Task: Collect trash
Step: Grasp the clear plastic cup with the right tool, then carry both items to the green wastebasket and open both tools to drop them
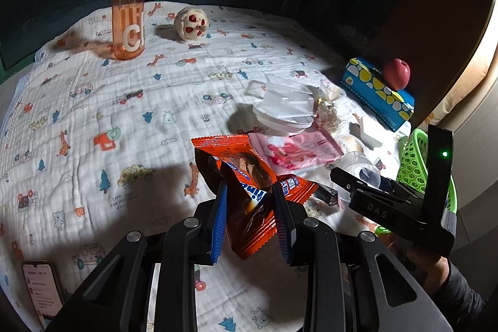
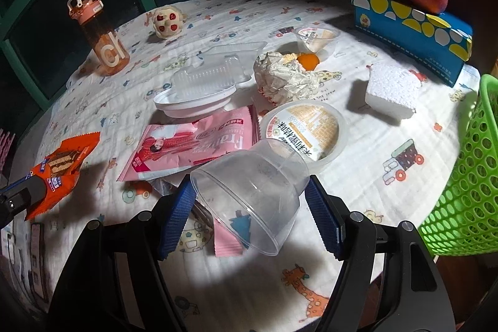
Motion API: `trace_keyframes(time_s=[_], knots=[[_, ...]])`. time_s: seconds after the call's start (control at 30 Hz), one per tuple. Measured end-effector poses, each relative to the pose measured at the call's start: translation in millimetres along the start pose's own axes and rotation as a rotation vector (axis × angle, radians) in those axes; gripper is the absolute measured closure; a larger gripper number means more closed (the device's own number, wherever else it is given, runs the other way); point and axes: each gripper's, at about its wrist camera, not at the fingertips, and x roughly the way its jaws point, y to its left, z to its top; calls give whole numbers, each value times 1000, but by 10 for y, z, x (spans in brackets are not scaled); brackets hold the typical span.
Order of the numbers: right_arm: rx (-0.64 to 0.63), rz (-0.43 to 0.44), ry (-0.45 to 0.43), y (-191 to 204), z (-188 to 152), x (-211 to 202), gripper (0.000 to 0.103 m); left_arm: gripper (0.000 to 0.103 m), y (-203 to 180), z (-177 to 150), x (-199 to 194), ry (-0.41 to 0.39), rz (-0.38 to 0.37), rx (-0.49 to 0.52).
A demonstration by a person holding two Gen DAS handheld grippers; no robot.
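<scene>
Left gripper (image 1: 249,187): you are pinching the orange snack wrapper (image 1: 249,226) between its 2 blue pads, jaws drawn narrow, and the wrapper is hanging clear above the printed cloth (image 1: 93,114).
Right gripper (image 2: 249,184): you are straddling the clear plastic cup (image 2: 249,201), 1 pad at each side of it; whether the pads are pressing on it, you cannot tell from here.
Clear plastic cup: it is lying tilted, mouth toward the camera, its base leaning against the round lidded tub (image 2: 306,129).
Pink wrapper (image 2: 199,145): it is lying flat just beyond the cup, partly under it.
Other trash: crumpled paper (image 2: 280,76), a white foam block (image 2: 392,89) and a clear tray (image 2: 211,76) are sitting farther back.
Green basket (image 2: 467,176): it is standing at the right edge, beside your right gripper.
</scene>
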Motion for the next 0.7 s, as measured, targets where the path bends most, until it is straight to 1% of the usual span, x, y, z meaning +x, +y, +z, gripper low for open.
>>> trace_keyframes(time_s=[0.17,0.37,0.47,0.7], knots=[[7,24,-18,-148,7,-212,32,76,-178,61,-72,-22,-16,32],[27,32,-54,-396,11,-489,32,76,-473,158,-101,-34,-65,72],[42,22,-76,-552,18,-636,32,76,-644,209,-62,-28,-98,93],[84,-37,-132,-1026,7,-974,32,76,-1220,343,66,-19,-179,183]])
